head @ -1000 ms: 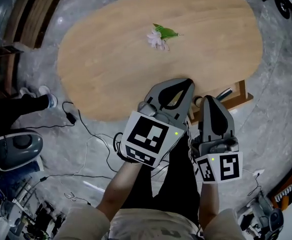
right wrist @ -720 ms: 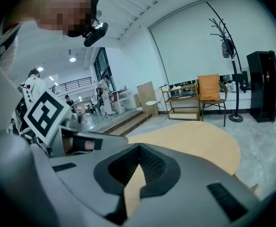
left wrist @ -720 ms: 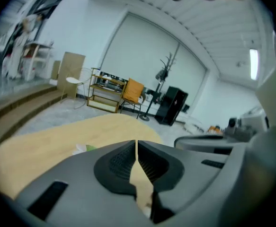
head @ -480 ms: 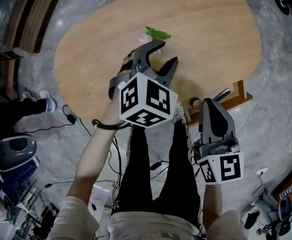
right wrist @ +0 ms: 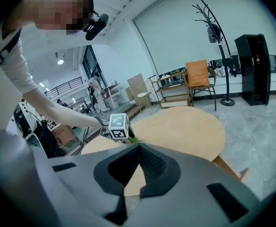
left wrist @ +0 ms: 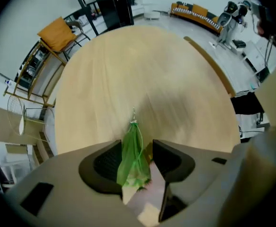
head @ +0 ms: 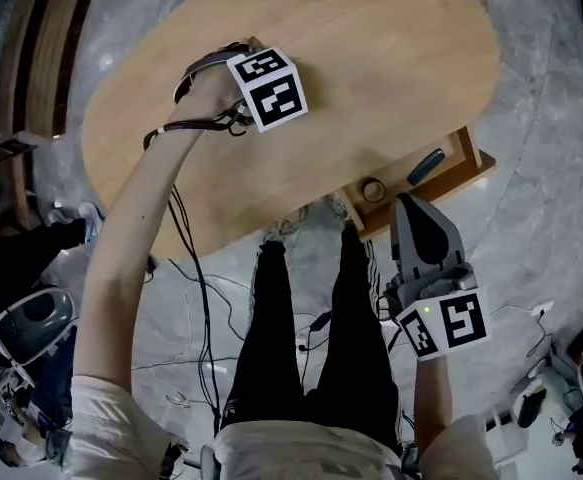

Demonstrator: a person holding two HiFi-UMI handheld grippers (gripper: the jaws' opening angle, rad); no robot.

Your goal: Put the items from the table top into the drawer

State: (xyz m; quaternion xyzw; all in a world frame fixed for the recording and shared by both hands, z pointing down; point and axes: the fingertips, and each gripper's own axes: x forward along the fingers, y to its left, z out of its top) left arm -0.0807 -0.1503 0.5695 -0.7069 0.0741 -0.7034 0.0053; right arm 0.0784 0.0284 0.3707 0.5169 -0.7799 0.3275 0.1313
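Head view, room: the oval table (head: 371, 58) showed open wood across its far and right parts. The drawer (head: 449, 182) stood pulled out at the table's near right edge.
Head view, hidden: the flower lay concealed under the left gripper (head: 251, 93), over the table's left part.
Head view, pose: the left arm was stretched over the table. The right gripper (head: 412, 208) hung off the table's near edge, beside the drawer.
Left gripper view, claw: it was aimed down at the table. The jaws had just been opening and stood apart, with the flower (left wrist: 134, 157) between them, unclamped.
Right gripper view, claw: the jaws were closed together and pointed across the table.
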